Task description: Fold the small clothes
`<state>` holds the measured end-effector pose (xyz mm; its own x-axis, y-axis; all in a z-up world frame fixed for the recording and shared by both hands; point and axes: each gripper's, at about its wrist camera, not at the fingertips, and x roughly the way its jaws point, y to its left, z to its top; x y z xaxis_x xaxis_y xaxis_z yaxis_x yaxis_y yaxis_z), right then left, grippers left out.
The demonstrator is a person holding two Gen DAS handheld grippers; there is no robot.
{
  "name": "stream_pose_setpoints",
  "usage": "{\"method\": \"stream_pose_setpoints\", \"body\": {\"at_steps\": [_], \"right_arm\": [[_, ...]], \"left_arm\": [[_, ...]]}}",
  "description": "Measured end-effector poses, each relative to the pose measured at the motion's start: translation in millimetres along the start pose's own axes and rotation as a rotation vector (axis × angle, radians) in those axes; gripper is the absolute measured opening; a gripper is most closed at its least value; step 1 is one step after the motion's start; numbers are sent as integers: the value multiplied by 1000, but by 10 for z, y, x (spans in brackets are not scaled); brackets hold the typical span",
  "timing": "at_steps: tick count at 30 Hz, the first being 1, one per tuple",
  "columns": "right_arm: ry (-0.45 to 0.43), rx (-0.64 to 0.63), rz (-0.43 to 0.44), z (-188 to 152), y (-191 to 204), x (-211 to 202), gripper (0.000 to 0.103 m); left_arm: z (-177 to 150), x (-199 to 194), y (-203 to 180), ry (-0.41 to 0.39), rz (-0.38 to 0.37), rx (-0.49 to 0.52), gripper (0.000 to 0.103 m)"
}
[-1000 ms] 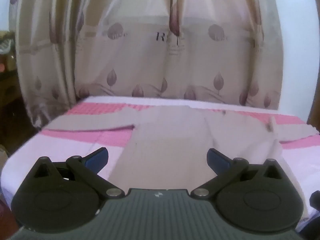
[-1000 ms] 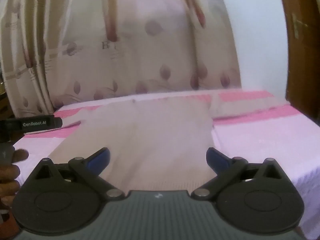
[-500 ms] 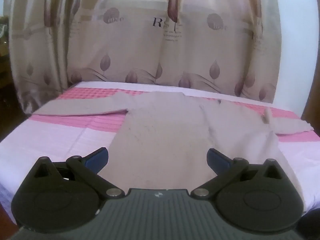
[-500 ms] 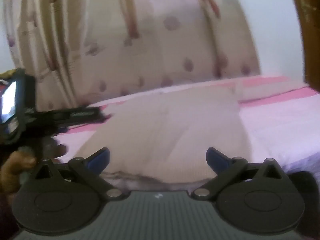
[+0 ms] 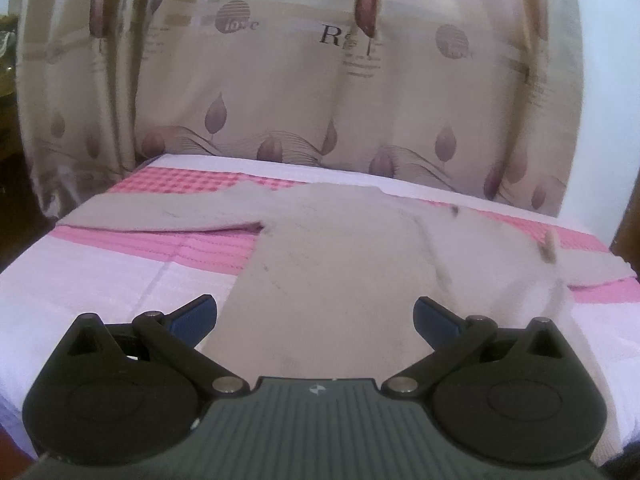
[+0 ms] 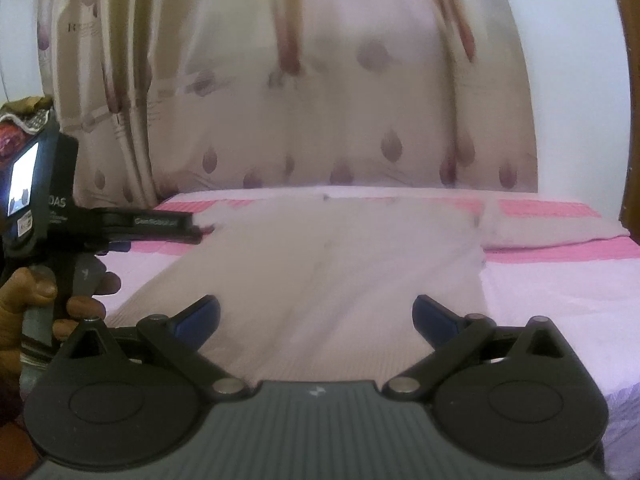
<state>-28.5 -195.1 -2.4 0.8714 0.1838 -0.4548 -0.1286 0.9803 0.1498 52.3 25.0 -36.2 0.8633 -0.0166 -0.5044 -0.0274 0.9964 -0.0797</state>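
Note:
A beige long-sleeved sweater [image 5: 332, 264] lies flat on the bed with both sleeves spread, hem nearest me. Its left sleeve [image 5: 168, 212] runs over the pink stripe, and the right sleeve [image 6: 552, 224] reaches toward the bed's right side. My left gripper [image 5: 315, 318] is open and empty, hovering before the hem with the sweater's body showing between its fingers. My right gripper [image 6: 316, 316] is also open and empty above the hem of the sweater [image 6: 320, 264]. In the right wrist view a hand [image 6: 36, 292] holds the left gripper [image 6: 200, 229] edge-on at the left, near the left shoulder.
The bed cover [image 5: 100, 280] is white with pink checked bands, and its near edge drops off just below the grippers. A beige leaf-print curtain [image 5: 280, 100] hangs behind the bed. A white wall and brown wooden frame [image 6: 632, 80] stand at the right.
The left wrist view has closed in on the sweater. The right gripper tilted and levelled again. In the right wrist view, the left gripper has risen and moved forward. Both stayed open.

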Motion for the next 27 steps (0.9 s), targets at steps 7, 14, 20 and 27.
{"method": "stream_pose_setpoints", "body": {"at_steps": [7,14,20,27], "right_arm": [[-4,40,2,67,-132,117,103],[20,85,16,41,-125,175,103],[7,88,19,92,-141,227,103],[-14,60,-18,153,-164,340,103]], "left_arm": [[82,165,61,30,18,-25,103],[100,297,90,48,36,-18,103],[134,418,102,55,59,-12,103],[145,484,53,54,67,-6,103]]}}
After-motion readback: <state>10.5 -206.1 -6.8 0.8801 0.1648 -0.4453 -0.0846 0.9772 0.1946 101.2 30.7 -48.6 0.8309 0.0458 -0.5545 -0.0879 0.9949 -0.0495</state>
